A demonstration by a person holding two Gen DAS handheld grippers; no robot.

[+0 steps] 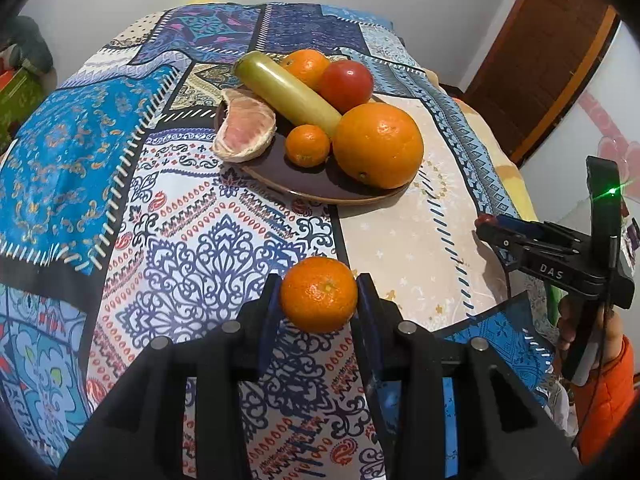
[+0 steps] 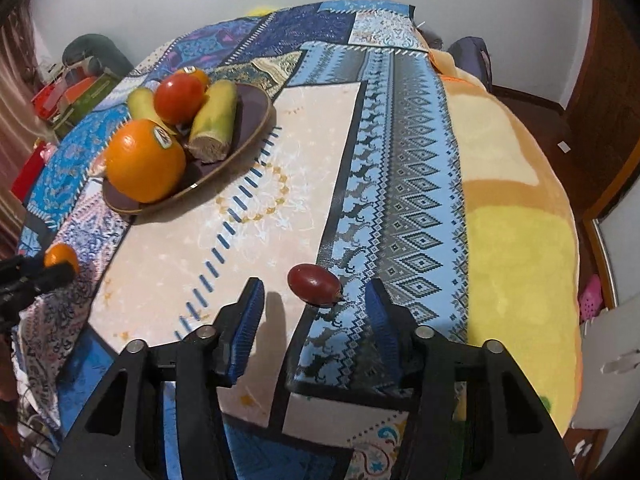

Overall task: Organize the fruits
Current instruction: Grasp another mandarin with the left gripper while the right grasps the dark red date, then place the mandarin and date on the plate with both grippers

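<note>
My left gripper [image 1: 318, 294] is shut on a small mandarin [image 1: 319, 294], held just above the patterned cloth in front of the brown plate [image 1: 320, 190]. The plate holds a large orange [image 1: 378, 145], a small mandarin [image 1: 307, 145], a yellow-green stalk piece [image 1: 286, 94], a red tomato [image 1: 346, 85], another orange [image 1: 305, 65] and a pomelo wedge [image 1: 246, 128]. My right gripper [image 2: 316, 294] is open, its fingers on either side of a small dark red oval fruit [image 2: 315, 284] lying on the cloth. The plate also shows in the right wrist view [image 2: 256, 120], at the upper left.
A patchwork cloth [image 1: 192, 240] covers the rounded surface; a yellow-orange blanket [image 2: 520, 220] lies along its right side. Boxes and clutter [image 2: 68, 92] sit off the far left edge. A wooden door [image 1: 552, 52] stands at the right. The right gripper shows in the left wrist view [image 1: 560, 256].
</note>
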